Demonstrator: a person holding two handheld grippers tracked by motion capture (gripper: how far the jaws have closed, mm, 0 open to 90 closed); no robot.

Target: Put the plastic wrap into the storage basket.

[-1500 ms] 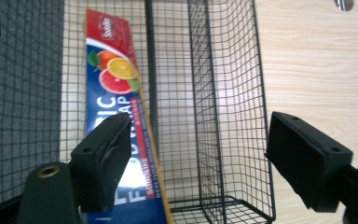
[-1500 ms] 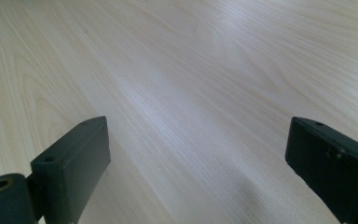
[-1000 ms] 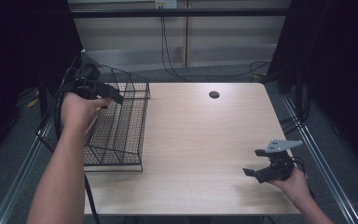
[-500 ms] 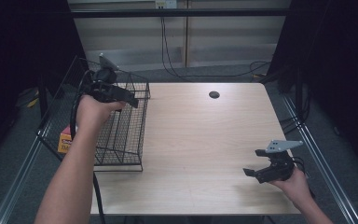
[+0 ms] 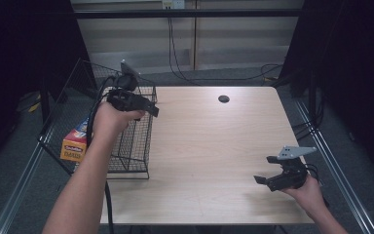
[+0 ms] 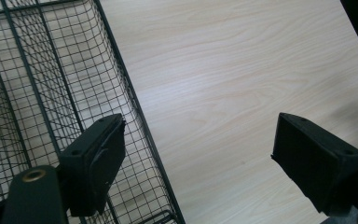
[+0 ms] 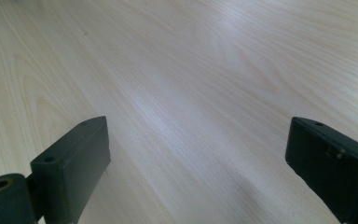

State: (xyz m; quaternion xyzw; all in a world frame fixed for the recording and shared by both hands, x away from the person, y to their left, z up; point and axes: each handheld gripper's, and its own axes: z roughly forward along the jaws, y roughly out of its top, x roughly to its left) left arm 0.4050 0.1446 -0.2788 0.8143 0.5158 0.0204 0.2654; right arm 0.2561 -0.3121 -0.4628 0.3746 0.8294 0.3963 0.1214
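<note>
— Hovering over the wire basket point(image 5: 126, 141), that's where I see the left gripper point(image 5: 148, 108): right above the basket's far corner, at the edge nearest the middle of the table.

— Is it holding anything?

— No. From the left gripper view its jaws stand well apart, with nothing between them. One black jaw sits over the basket's mesh point(image 6: 37, 93), the other over bare wood, so the basket's rim runs between the two.

— And where's the basket itself?

— At the left edge of the light wooden table point(image 5: 214, 146), partly hanging past it. It's black wire, open on top, and I can see nothing lying inside it from here. Just outside it, on the far left, there's an orange and yellow box point(image 5: 74, 145); I can't read its label, and I can't tell what it rests on.

— What about the other hand?

— The right gripper point(image 5: 268, 170) is down at the near right part of the table, held low in the person's hand, pointing left across the wood. Its jaws are spread wide too, empty. The right gripper view shows plain tabletop point(image 7: 191, 70) between them. The grey three-cornered plate sits on top of it.

— So the two are far from each other?

— Well apart, yes, at opposite sides of the table. There's a small dark round hole point(image 5: 223, 99) in the tabletop near the far edge, between them.
</note>
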